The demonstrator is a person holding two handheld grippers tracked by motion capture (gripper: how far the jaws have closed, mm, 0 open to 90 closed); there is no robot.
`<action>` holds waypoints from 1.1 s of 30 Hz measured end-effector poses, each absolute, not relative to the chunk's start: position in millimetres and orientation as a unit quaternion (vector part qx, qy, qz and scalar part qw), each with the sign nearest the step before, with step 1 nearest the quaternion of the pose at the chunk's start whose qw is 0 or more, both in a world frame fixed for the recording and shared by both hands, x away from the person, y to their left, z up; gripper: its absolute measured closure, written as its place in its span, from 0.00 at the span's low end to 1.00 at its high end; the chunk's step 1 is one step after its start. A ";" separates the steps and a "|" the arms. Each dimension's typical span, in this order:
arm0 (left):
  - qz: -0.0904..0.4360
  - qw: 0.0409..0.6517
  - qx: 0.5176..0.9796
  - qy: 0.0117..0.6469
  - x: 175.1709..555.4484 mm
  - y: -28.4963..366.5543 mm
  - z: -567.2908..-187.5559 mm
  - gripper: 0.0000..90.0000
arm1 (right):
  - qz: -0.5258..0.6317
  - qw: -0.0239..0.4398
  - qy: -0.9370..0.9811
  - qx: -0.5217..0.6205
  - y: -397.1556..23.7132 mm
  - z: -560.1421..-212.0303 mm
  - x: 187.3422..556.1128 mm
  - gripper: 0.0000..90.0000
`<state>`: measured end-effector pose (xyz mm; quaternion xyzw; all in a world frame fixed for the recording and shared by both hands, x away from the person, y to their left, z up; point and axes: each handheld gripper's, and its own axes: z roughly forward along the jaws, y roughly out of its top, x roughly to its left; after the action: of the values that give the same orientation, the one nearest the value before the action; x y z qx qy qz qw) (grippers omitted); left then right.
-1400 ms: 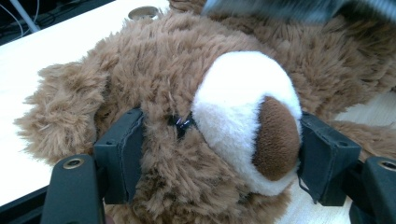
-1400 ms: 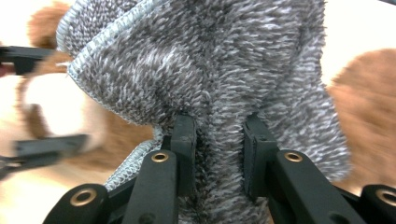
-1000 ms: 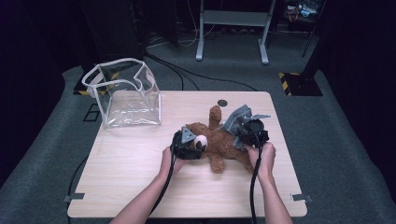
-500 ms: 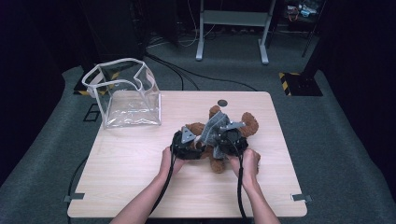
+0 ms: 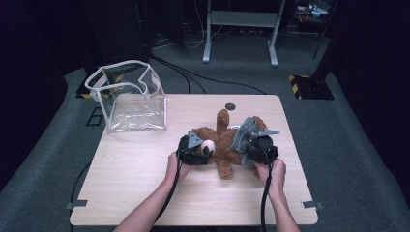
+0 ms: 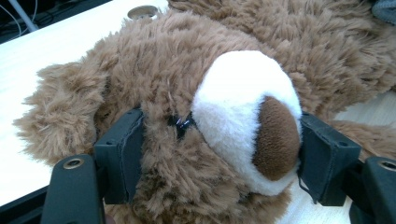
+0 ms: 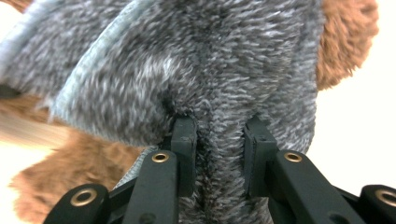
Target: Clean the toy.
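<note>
Centrally on the table (image 5: pixel 145 193), a brown bear (image 5: pixel 223 145) lies on its back, one limb pointing toward twelve o'clock and another toward six. At the bear's nine o'clock, the left gripper (image 5: pixel 194 150) clamps the head: in the left gripper view its black pads (image 6: pixel 122 154) press into the fur on either side of the white muzzle (image 6: pixel 243 112) and brown nose (image 6: pixel 278 137), the head (image 6: pixel 177 140) wedged between them. At the bear's three o'clock, the right gripper (image 5: pixel 254 145) pinches a fold of grey cloth (image 5: pixel 241 137) that covers the toy's body; in the right gripper view the two pads (image 7: pixel 186 144) stand close together with a ridge of the fuzzy grey cloth (image 7: pixel 219 154) squeezed between them, brown fur showing at the upper right and lower left. Both forearms enter from six o'clock, cables trailing back along them. A clear bag (image 5: pixel 128 101) with white trim stands open at the table's ten o'clock corner, well apart from the bear. A small dark disc (image 5: pixel 230 106) sits near the table's far edge at twelve o'clock, just beyond the raised limb.
</note>
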<state>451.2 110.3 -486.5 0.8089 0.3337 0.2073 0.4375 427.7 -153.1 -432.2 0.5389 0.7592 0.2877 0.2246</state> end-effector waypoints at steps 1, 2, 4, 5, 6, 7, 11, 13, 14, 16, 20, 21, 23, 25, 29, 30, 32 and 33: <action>0.207 0.439 0.808 0.334 451.7 110.9 -486.8 0.29 | 0.295 0.222 0.759 0.536 -150.2 -429.2 426.0 0.79; 0.207 0.439 0.808 0.334 451.8 111.2 -486.8 0.29 | 0.302 0.222 0.760 0.531 -146.7 -426.0 424.6 0.78; 0.206 0.434 0.811 0.332 451.7 111.1 -486.0 0.29 | 0.324 0.208 0.764 0.519 -136.7 -420.9 423.4 0.78; 0.206 0.434 0.811 0.332 451.7 111.1 -486.0 0.29 | 0.331 0.204 0.769 0.508 -128.5 -419.7 424.2 0.78; 0.204 0.436 0.811 0.333 451.5 111.0 -486.1 0.29 | 0.333 0.202 0.772 0.502 -123.2 -420.0 424.9 0.78; 0.205 0.436 0.811 0.333 451.4 111.0 -486.2 0.29 | 0.333 0.195 0.778 0.496 -114.0 -421.3 426.0 0.78; 0.207 0.436 0.810 0.333 451.4 110.9 -486.3 0.29 | 0.307 0.207 0.793 0.484 -93.8 -426.4 427.7 0.78; 0.208 0.436 0.811 0.331 451.3 110.0 -486.1 0.29 | 0.300 0.215 0.797 0.479 -96.6 -429.5 429.9 0.79; 0.206 0.433 0.814 0.329 451.3 110.3 -485.5 0.29 | 0.300 0.211 0.796 0.482 -100.8 -430.0 430.0 0.79; 0.206 0.435 0.812 0.329 451.4 110.5 -485.8 0.29 | 0.297 0.212 0.791 0.492 -113.4 -430.2 428.8 0.80; 0.206 0.436 0.811 0.331 451.2 110.4 -486.1 0.29 | 0.284 0.230 0.771 0.521 -142.6 -432.2 427.5 0.79; 0.207 0.436 0.812 0.330 451.3 110.5 -486.1 0.29 | 0.280 0.226 0.765 0.534 -151.5 -434.6 427.8 0.79; 0.211 0.438 0.809 0.331 451.3 109.7 -486.8 0.29 | 0.283 0.216 0.755 0.551 -165.7 -442.5 429.2 0.79; 0.209 0.437 0.810 0.332 451.3 110.2 -486.7 0.29 | 0.297 0.203 0.748 0.557 -169.4 -443.1 426.0 0.79; 0.208 0.437 0.809 0.333 452.3 110.5 -486.6 0.29 | 0.321 0.209 0.756 0.530 -151.3 -430.6 416.6 0.78; 0.207 0.435 0.811 0.333 452.4 110.7 -486.1 0.29 | 0.326 0.210 0.761 0.520 -144.5 -428.3 415.0 0.78; 0.208 0.438 0.809 0.334 452.3 110.4 -486.6 0.29 | 0.332 0.206 0.771 0.503 -130.8 -426.5 413.3 0.78; 0.208 0.438 0.808 0.334 452.2 110.3 -486.6 0.29 | 0.332 0.202 0.775 0.498 -122.4 -426.8 412.9 0.78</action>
<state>452.2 110.3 -486.6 0.8085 0.3341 0.2077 0.4378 412.9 -122.4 -426.8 0.4980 0.7752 0.3320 0.2022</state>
